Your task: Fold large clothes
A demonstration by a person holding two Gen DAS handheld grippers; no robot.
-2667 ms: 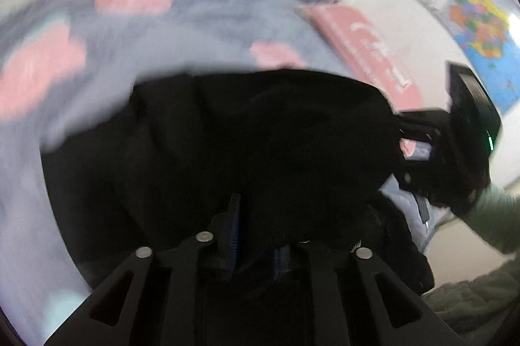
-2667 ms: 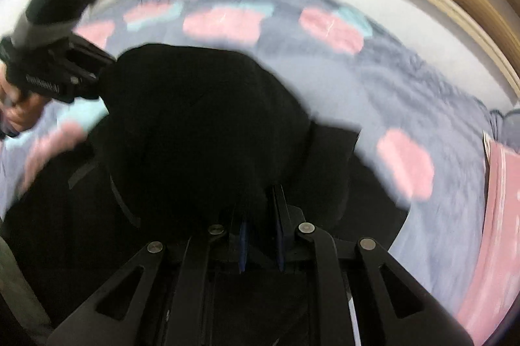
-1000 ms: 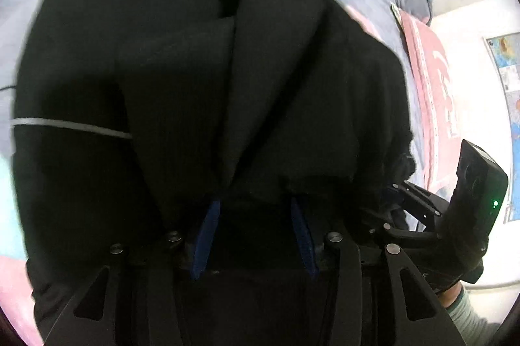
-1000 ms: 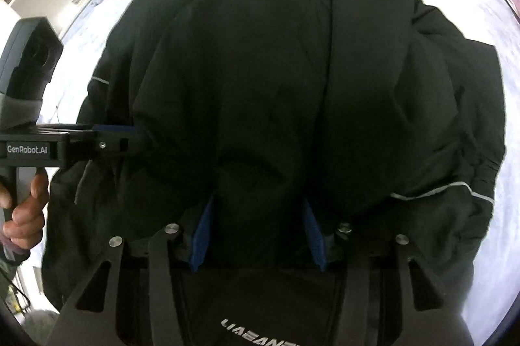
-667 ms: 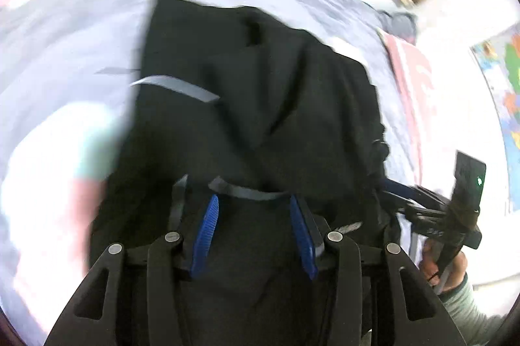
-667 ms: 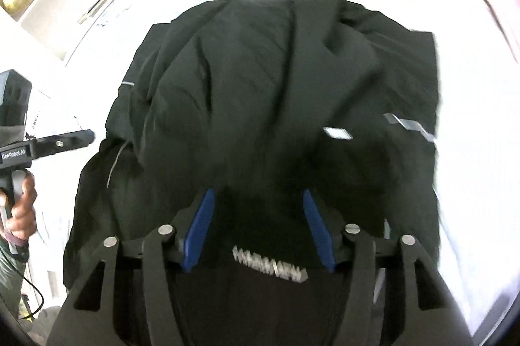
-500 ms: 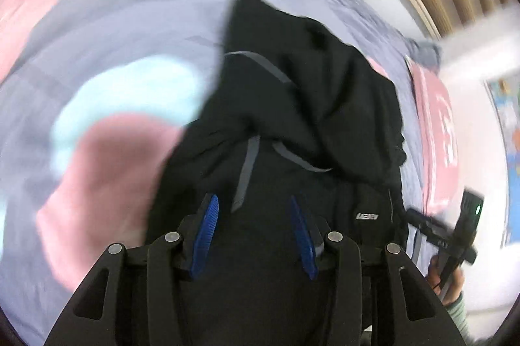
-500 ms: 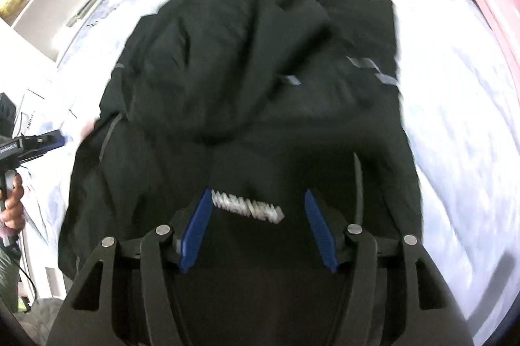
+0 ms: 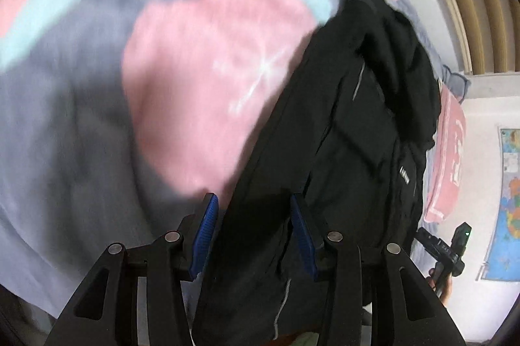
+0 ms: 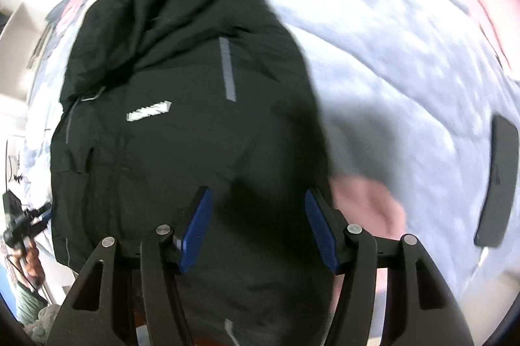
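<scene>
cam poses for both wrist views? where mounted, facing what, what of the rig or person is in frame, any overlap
Left wrist: sits on the left tool, looks along its open blue fingers over the black jacket on the patterned blanket; the right tool and its hand show at lower right.
Right wrist: sits on the right tool, fingers open, looks along the black jacket; the left tool and its hand show at far left.
Shared: the jacket, the blanket, and each view catches the other tool.
</scene>
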